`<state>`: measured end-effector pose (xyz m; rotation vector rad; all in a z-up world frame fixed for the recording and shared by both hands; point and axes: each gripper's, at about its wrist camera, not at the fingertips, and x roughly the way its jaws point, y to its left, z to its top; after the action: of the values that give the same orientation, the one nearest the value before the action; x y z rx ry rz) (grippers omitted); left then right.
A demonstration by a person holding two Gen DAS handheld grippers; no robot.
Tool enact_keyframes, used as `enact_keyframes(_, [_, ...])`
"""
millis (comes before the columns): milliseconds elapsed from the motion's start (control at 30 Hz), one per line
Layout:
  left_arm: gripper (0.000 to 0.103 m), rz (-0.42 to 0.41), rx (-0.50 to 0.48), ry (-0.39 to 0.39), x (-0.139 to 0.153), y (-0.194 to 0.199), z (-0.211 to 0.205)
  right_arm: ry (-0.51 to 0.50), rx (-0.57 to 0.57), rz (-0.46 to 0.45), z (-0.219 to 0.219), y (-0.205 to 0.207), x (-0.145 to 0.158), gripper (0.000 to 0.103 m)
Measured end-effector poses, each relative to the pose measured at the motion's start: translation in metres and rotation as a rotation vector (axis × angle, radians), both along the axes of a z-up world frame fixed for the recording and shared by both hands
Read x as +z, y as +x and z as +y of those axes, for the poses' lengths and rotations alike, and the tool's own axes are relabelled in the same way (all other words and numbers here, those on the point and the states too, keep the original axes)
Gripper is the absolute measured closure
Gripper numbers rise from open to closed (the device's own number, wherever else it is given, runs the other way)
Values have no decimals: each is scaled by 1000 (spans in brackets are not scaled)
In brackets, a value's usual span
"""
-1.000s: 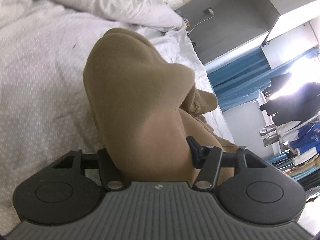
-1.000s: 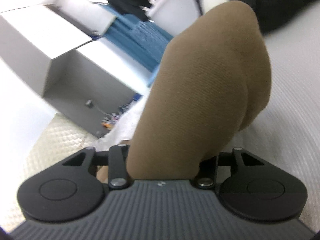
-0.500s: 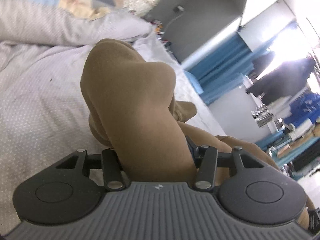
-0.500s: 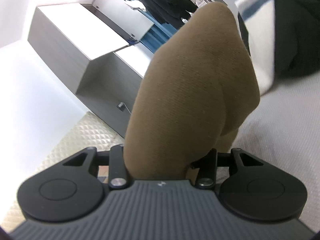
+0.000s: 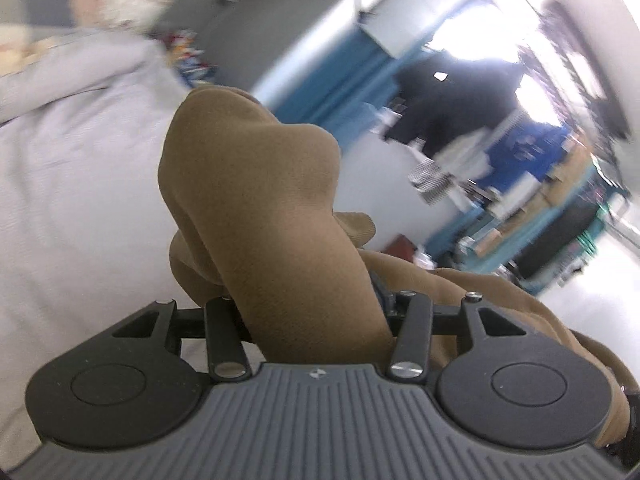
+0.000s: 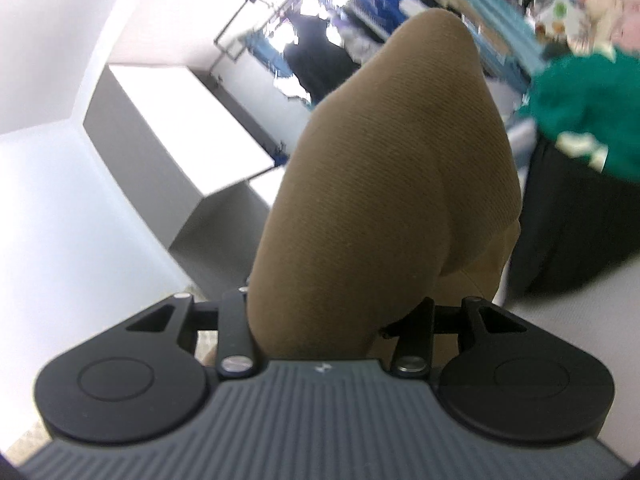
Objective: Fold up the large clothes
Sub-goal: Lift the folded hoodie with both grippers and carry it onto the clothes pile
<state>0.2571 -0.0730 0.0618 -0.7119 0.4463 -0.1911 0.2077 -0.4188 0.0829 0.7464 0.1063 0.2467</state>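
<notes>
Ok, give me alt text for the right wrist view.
The right gripper grips a bunched tan garment that fills the middle of the picture. Behind it stand a grey cabinet on the left and a green garment on the right.

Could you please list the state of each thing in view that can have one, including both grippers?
Left gripper: shut on the tan garment, its jaws having just been closing with the fabric between them.
Right gripper: shut on the tan garment.
Tan garment: bunched over both grippers, a part trailing low on the right of the left wrist view.
Grey bedsheet: spread, lightly creased.
Green garment: piled, not held.
</notes>
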Motion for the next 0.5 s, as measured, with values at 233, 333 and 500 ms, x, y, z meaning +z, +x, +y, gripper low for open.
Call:
enact_keyframes(233, [49, -75, -152, 23, 50, 47, -113, -57, -125, -37, -71, 9, 43, 56])
enact_keyframes(333, [49, -76, -210, 17, 50, 68, -164, -47, -189, -38, -108, -3, 37, 56])
enact_keyframes(500, [49, -52, -324, 27, 13, 107, -240, -22, -290, -4, -152, -6, 6, 56])
